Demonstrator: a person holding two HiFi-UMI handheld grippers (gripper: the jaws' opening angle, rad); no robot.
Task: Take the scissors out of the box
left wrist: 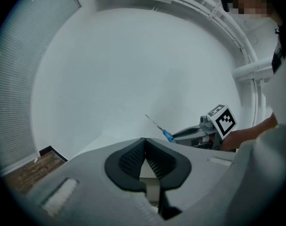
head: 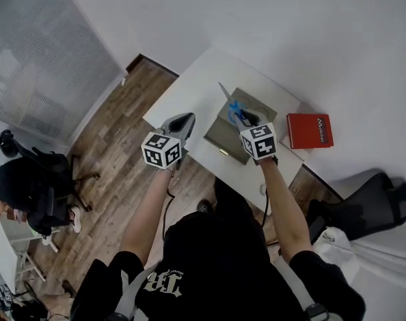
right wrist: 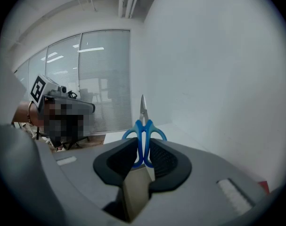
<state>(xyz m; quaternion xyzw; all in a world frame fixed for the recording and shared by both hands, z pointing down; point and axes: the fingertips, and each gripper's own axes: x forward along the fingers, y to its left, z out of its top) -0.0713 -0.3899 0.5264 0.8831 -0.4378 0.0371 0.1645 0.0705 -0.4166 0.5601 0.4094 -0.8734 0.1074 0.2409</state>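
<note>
Above box [head: 219,138] at mid-tabletop [head: 189,89], scissors [right wrist: 143,121] sit in my right claw [right wrist: 142,160], seemingly clear of it, blades pointing up and away. Pads pinch blue handle loops flat between them; steel tips free. Light, stiff; hard plastic probably slick on rubber, so I judge twist or slip likely if squeeze eases. Best hold: loops, close to pivot. Sharp points, keep off other arm. Left claw [left wrist: 143,155] pressed together, empty, hovering by near left edge.

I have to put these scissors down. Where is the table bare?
The white table is bare left of and beyond the open box, up to its far corner. It is crowded at right, where the red box sits close beside the open box.
</note>
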